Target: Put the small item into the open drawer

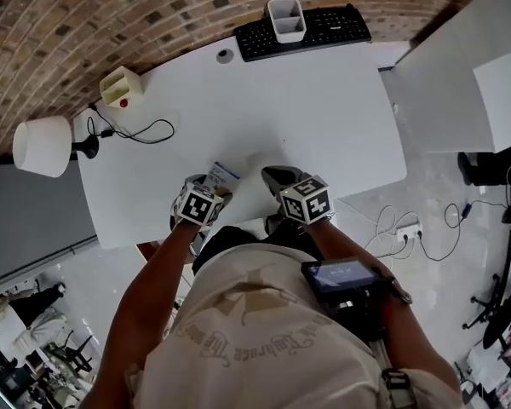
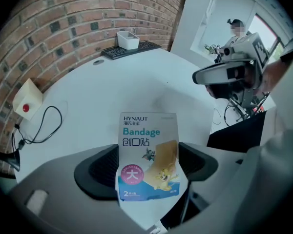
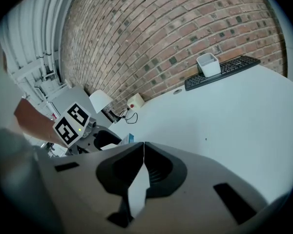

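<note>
A small flat bandage packet, white with blue print, stands upright between the two dark pads of my left gripper, which is shut on it. In the head view the packet sticks out ahead of the left gripper, just over the near edge of the white table. Close to its right, my right gripper hovers with its jaws pressed together and nothing in them. It also shows in the left gripper view. No open drawer can be made out; the arms and body hide the space below the table edge.
At the table's far edge lies a black keyboard with a white cup on it. At far left are a cream box with a red button, a black cable and a white lamp. A brick wall runs behind.
</note>
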{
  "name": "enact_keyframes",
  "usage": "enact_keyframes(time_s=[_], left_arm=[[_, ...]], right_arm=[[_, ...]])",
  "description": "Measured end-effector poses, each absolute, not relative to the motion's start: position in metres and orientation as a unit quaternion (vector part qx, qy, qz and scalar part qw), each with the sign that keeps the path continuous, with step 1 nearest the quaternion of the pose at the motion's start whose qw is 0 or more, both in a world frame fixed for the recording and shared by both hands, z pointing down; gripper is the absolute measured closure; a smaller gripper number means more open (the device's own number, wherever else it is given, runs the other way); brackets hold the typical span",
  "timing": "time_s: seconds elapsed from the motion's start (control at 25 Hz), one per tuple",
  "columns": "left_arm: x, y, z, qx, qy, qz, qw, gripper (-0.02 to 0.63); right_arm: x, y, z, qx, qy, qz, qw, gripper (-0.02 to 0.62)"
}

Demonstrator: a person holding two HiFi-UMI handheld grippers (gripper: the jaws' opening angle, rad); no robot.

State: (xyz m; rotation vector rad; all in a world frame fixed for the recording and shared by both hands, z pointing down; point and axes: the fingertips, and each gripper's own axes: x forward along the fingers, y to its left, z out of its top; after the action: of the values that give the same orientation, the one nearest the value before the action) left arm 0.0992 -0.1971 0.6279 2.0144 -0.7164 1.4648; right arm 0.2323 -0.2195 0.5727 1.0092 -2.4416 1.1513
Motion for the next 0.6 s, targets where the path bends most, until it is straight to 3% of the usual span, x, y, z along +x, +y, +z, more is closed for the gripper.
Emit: enact_keyframes(time_s=[0.6], left_arm=[[0.036, -0.174, 0.617, 0.745, -0.357, 0.461, 0.325, 0.222]], right_arm=[[0.162, -0.211, 0.570, 0.279, -0.869, 0.363, 0.187, 0.589]])
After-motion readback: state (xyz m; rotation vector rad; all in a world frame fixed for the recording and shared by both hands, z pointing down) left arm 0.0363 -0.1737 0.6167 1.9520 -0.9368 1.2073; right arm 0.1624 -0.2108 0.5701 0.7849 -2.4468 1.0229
